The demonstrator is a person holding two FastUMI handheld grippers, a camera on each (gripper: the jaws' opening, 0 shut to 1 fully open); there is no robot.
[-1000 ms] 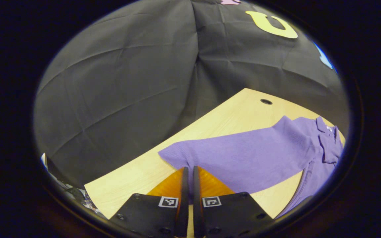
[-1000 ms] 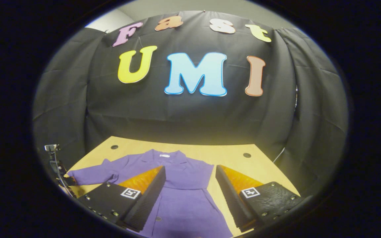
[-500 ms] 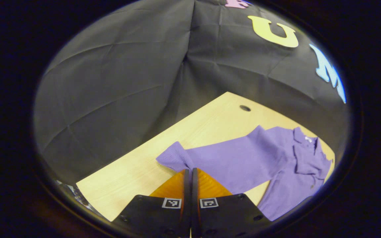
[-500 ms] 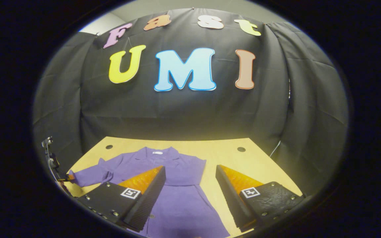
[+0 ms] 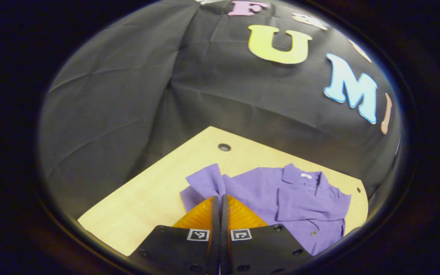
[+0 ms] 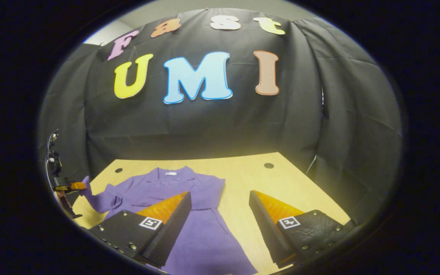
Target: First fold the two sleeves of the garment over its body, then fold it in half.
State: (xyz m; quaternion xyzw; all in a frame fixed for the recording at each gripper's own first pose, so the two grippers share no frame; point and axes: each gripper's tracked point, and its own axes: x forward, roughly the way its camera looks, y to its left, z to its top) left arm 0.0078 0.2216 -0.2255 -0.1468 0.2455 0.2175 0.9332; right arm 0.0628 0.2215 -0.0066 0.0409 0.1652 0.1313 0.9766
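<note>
Since a second ago I've swung the left gripper (image 5: 220,198) inward, its jaws pinching the sleeve (image 5: 204,183) lifted over the purple garment (image 5: 300,202) at lower centre. The right gripper view shows that gripper (image 6: 69,186) at far left; the right gripper (image 6: 220,200), jaws spread, hovers above bare desk (image 6: 266,183).

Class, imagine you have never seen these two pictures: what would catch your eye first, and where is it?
The purple garment spread on the pale wooden table. Next, at its left, the left gripper, fingers closed on a sleeve and holding it off the table. In the right gripper view, the right gripper hangs open above the garment's body.
</note>
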